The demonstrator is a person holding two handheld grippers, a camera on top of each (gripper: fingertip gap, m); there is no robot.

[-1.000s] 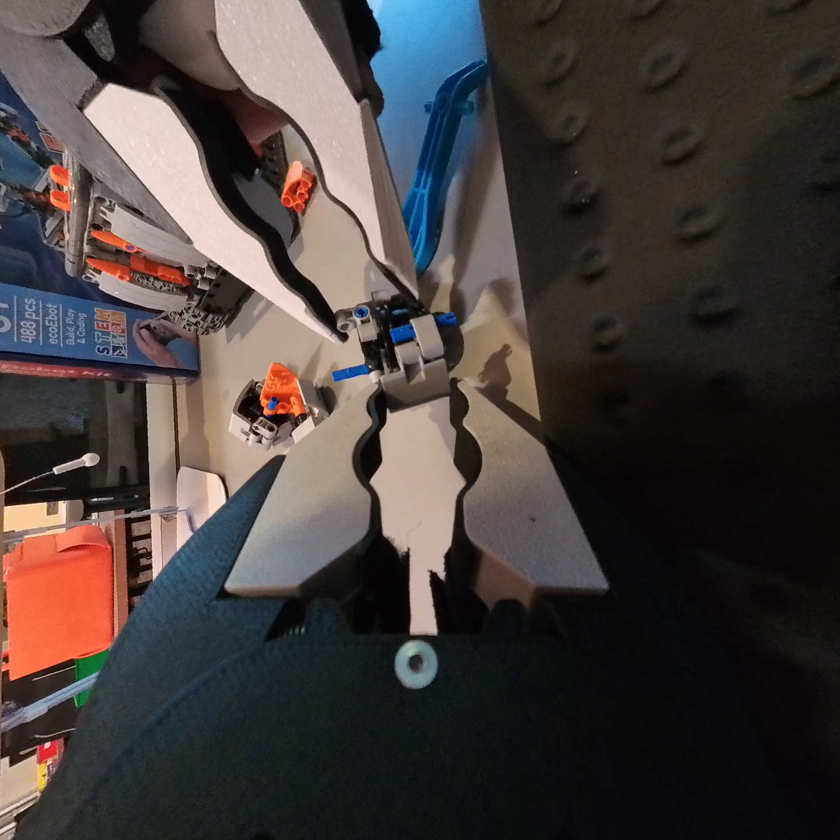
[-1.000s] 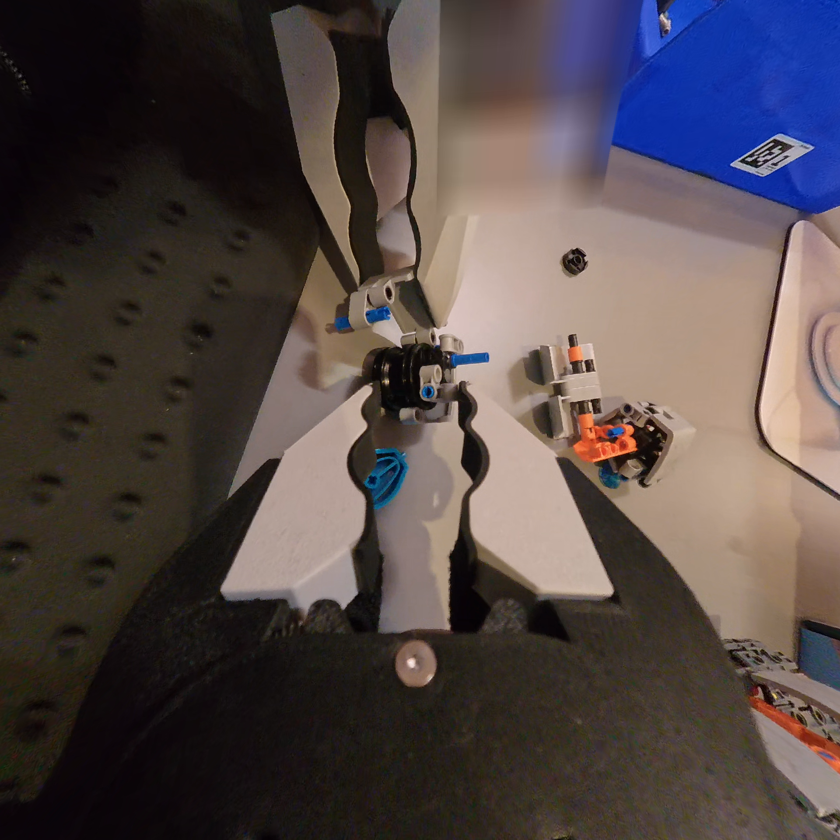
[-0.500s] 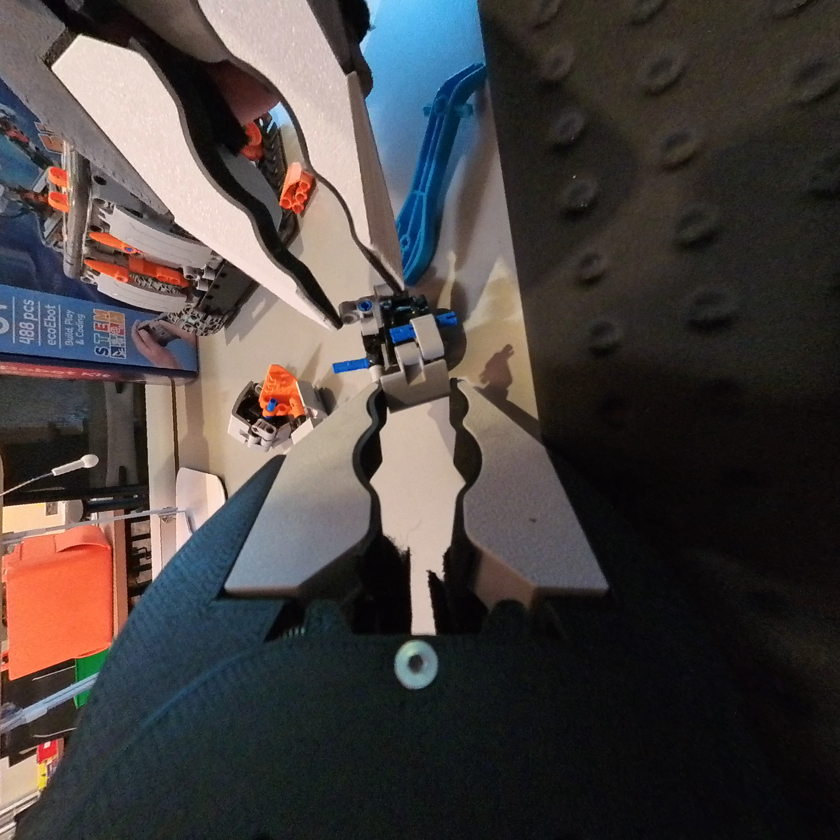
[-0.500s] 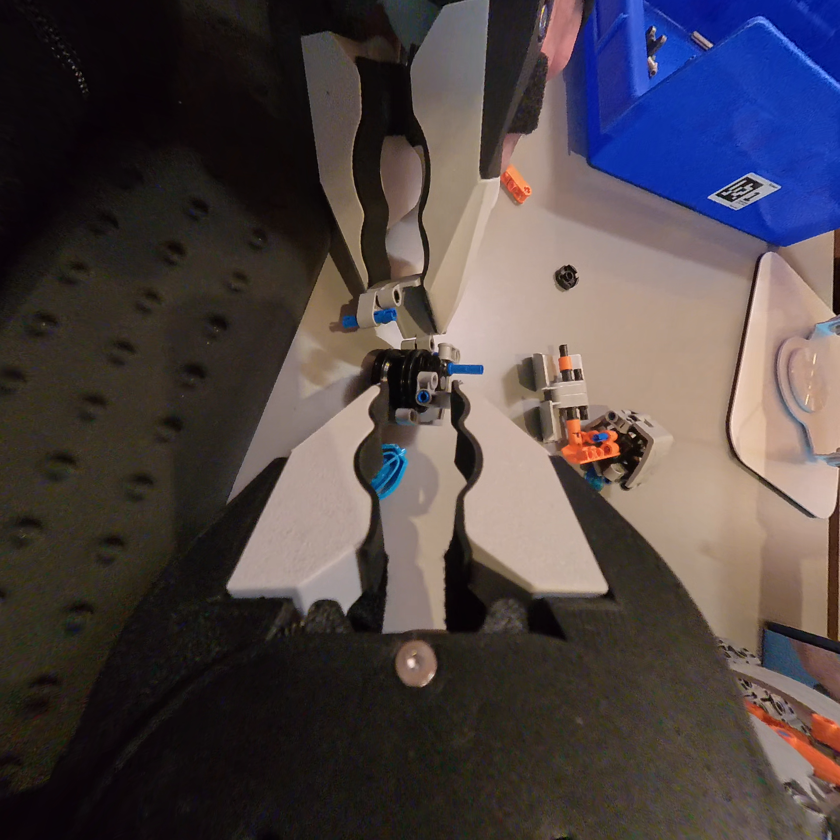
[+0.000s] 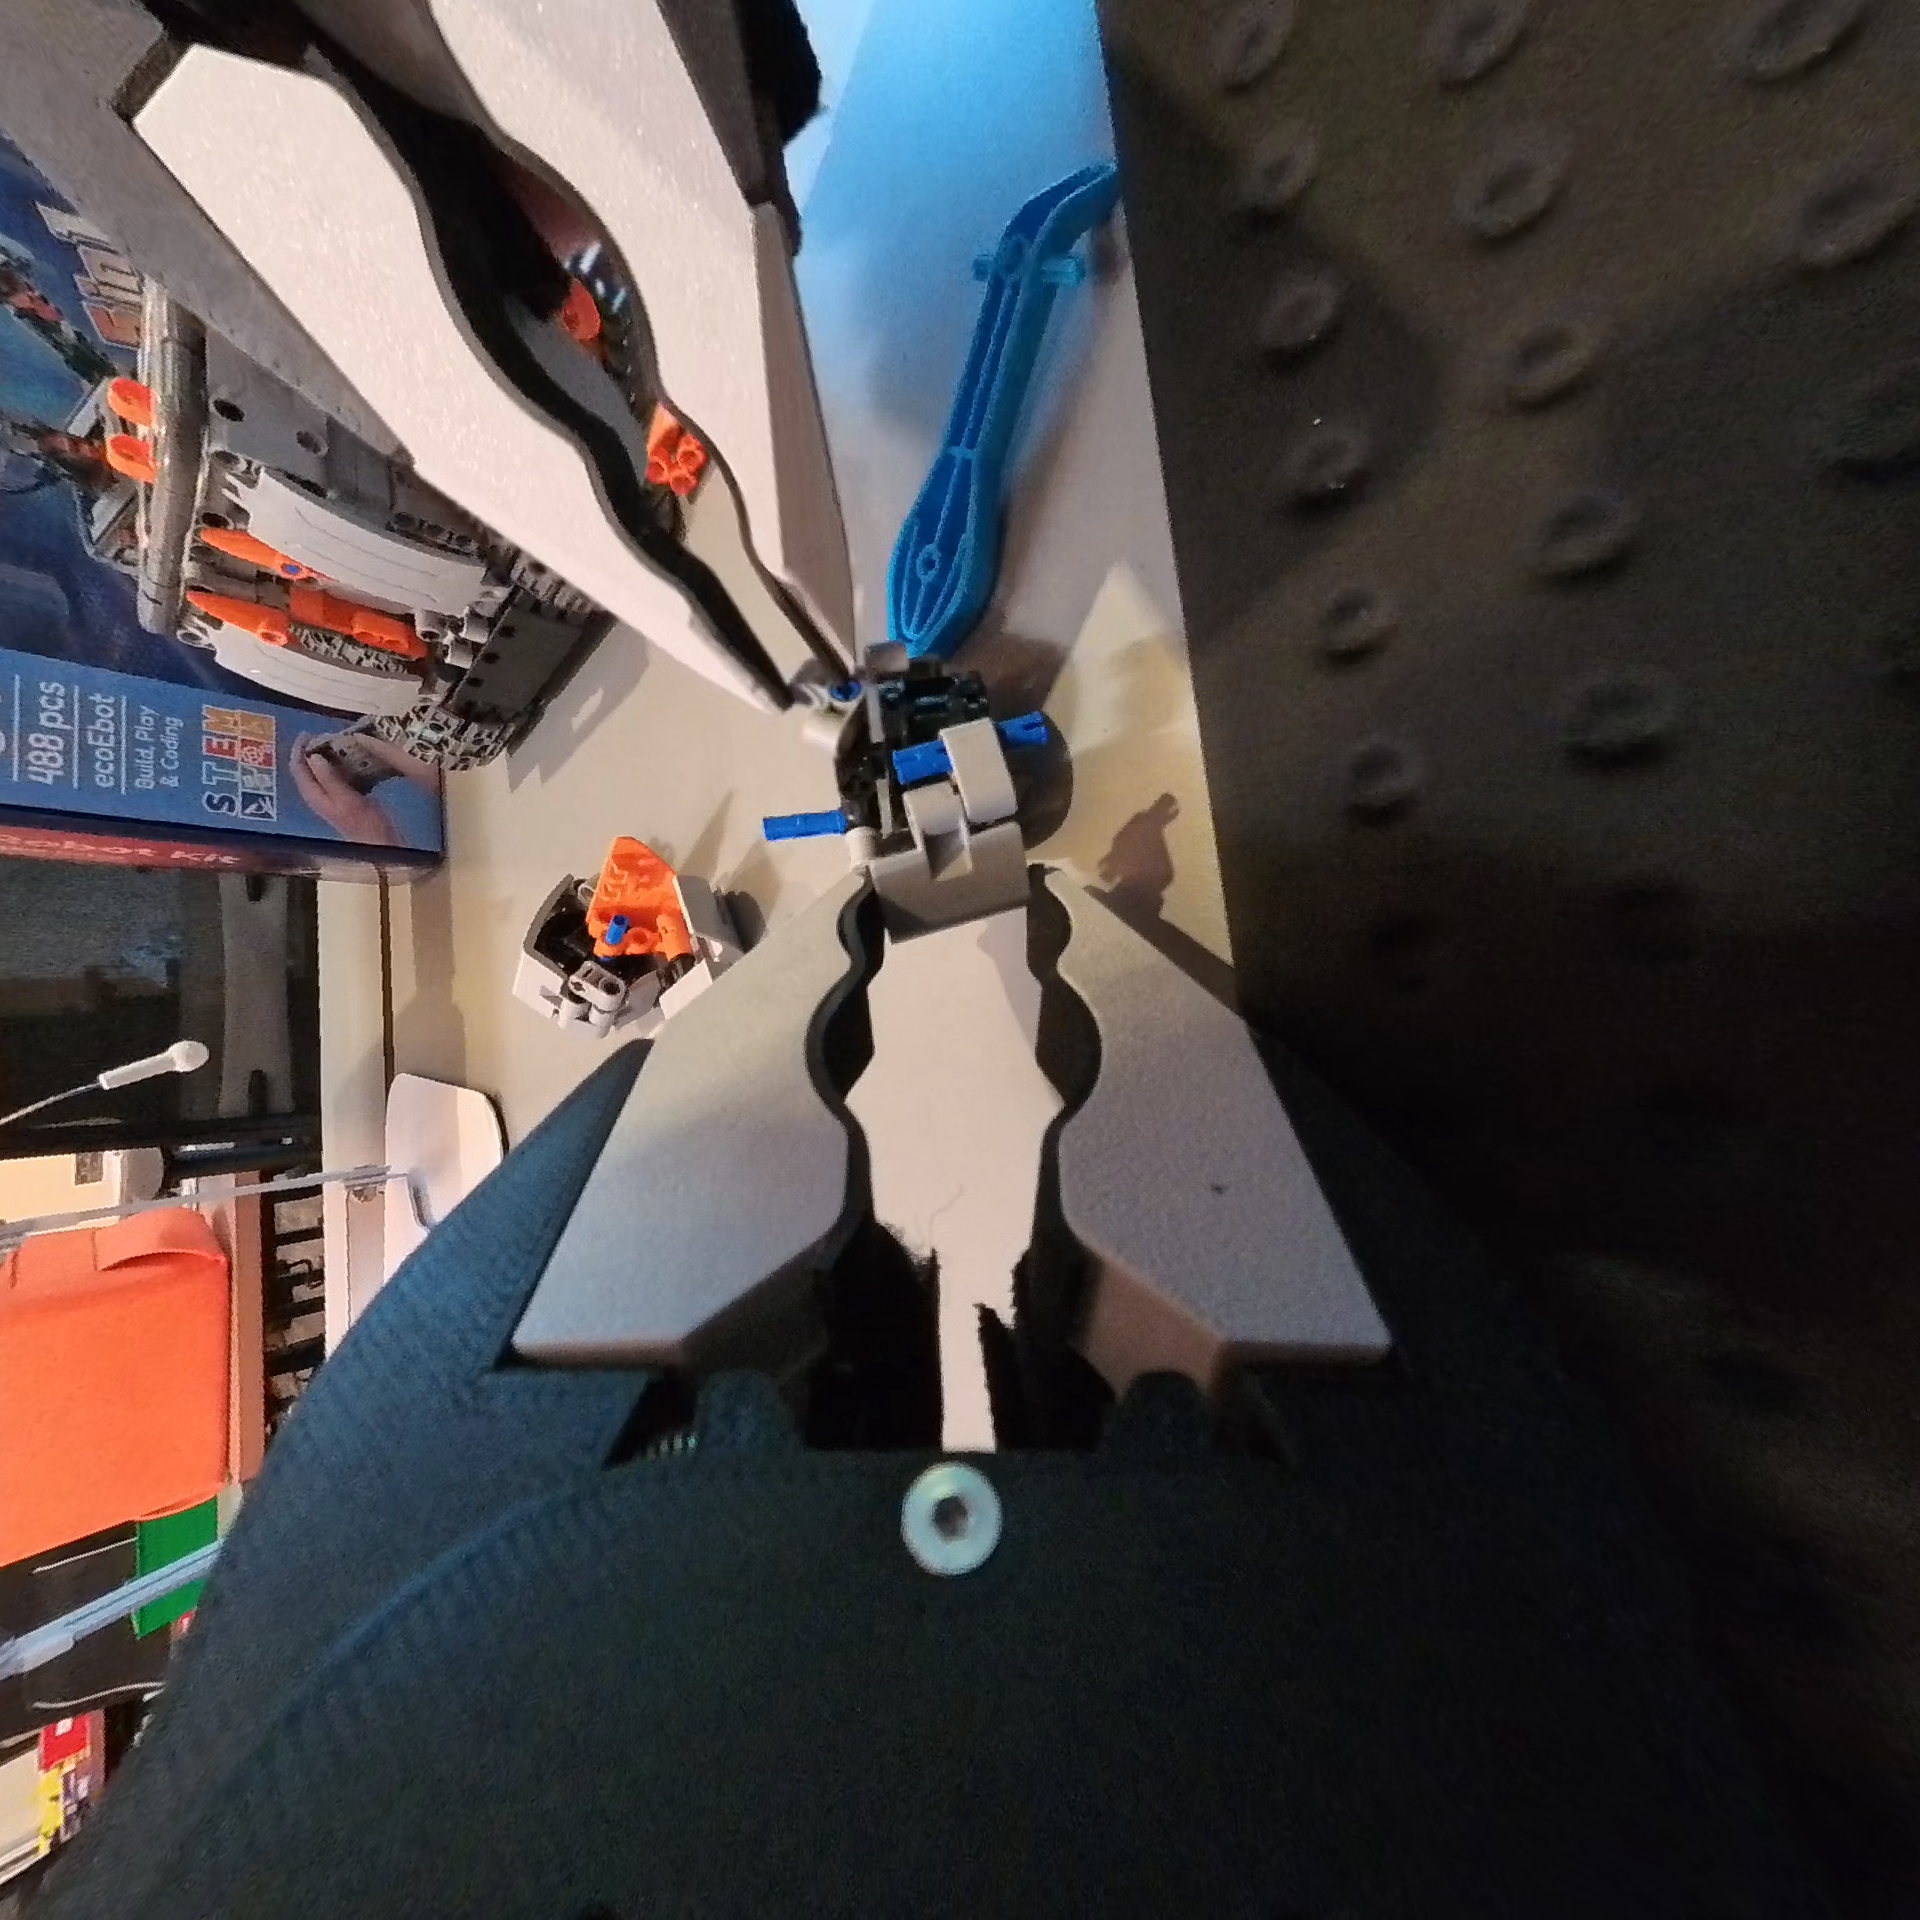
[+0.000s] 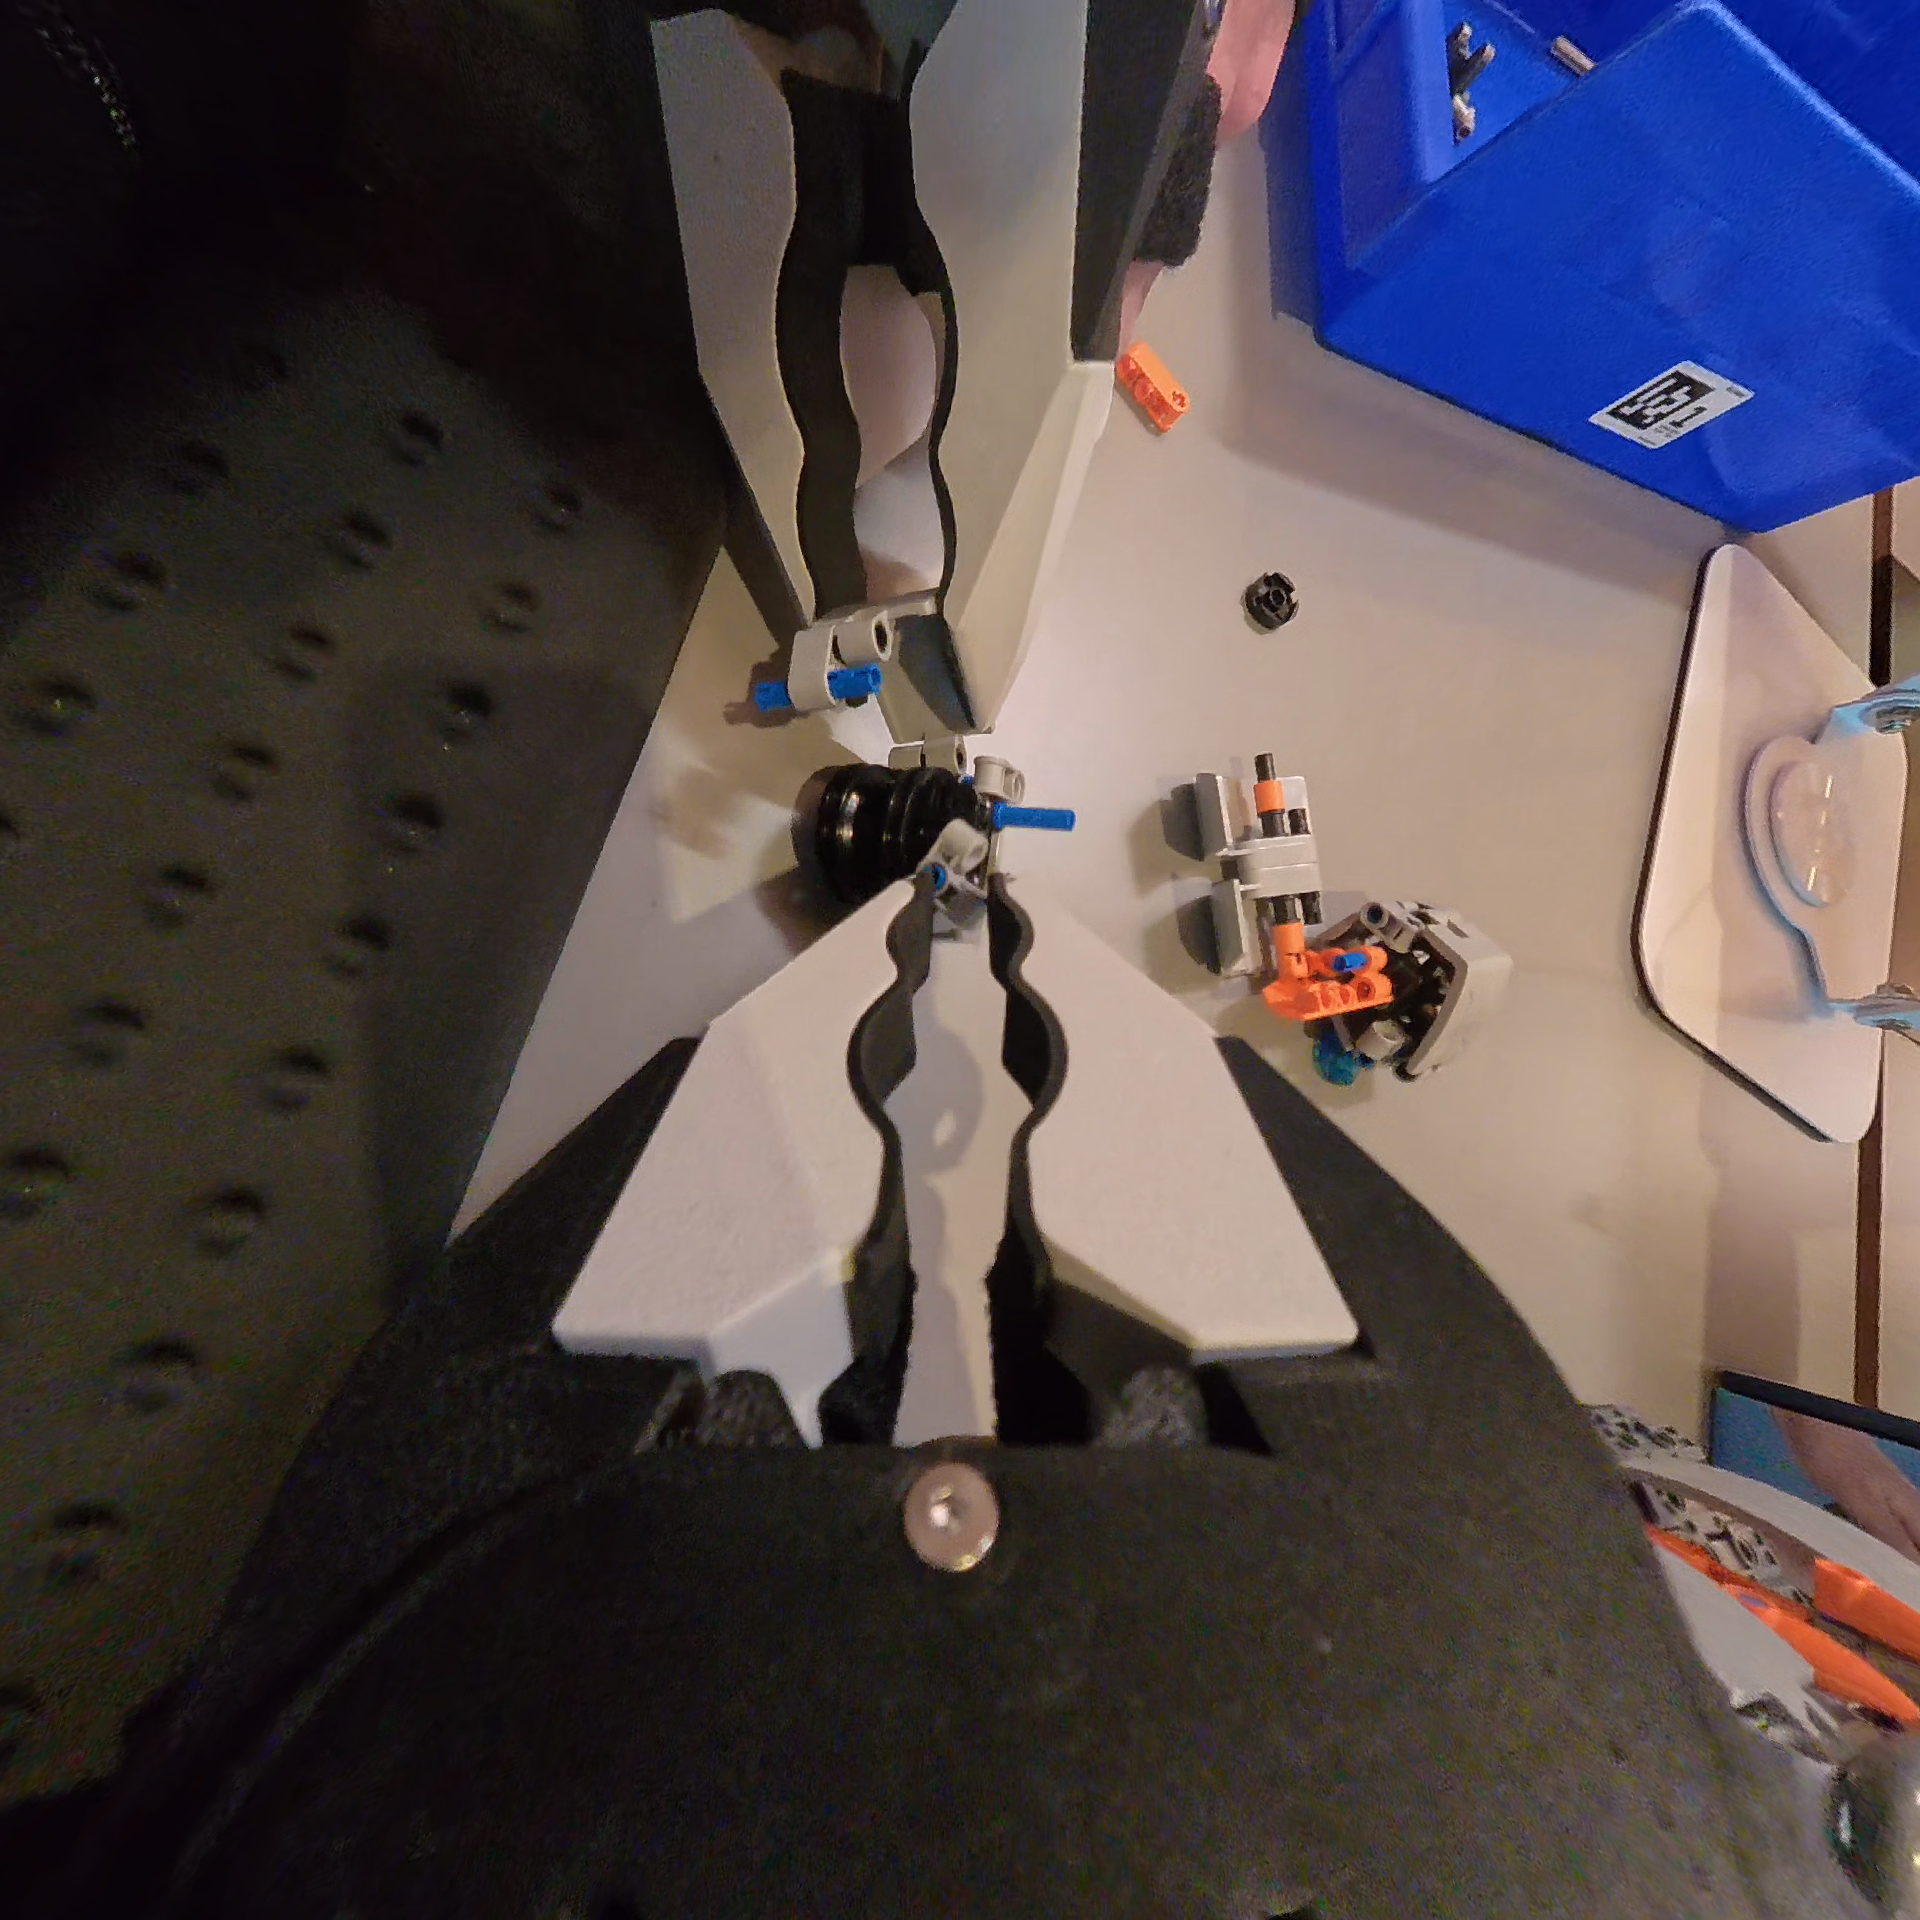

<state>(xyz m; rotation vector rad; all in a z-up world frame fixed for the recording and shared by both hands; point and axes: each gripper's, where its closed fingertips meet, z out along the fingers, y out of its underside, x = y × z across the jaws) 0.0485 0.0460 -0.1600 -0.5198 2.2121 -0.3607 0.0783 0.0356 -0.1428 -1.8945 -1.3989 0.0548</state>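
A dark dimpled surface point(image 5: 1558, 520) fills one whole side of each wrist view and hides whatever lies behind it. In the left wrist view the far side of the black wheel cluster point(image 6: 873, 831) is covered by the grey curved piece point(image 5: 951, 868). Whether the two are joined or merely close cannot be told. The printed box point(image 5: 208, 758) is cut off at the edge.

Compared with half a second ago, the right gripper's point(image 6: 954, 899) fingers are drawn much closer together. They were spread around the black body then; now they are pinched on the small grey connector at the cluster's edge. The blue part formerly seen between those fingers is no longer visible there.

The left gripper point(image 5: 948, 904) is clamped on the grey curved piece, which carries blue pins and is held above the pale table point(image 6: 1455, 727). The cluster is made of stacked black discs with grey connectors and a blue axle sticking out sideways. It is held between the two opposed grippers.

An orange-and-grey sub-build point(image 6: 1382, 977) and a grey-and-black one point(image 6: 1257, 862) touching it lie near the cluster. A long blue part point(image 5: 966, 447) lies beyond the cluster, and a blue bin point(image 6: 1610, 260) stands well apart.
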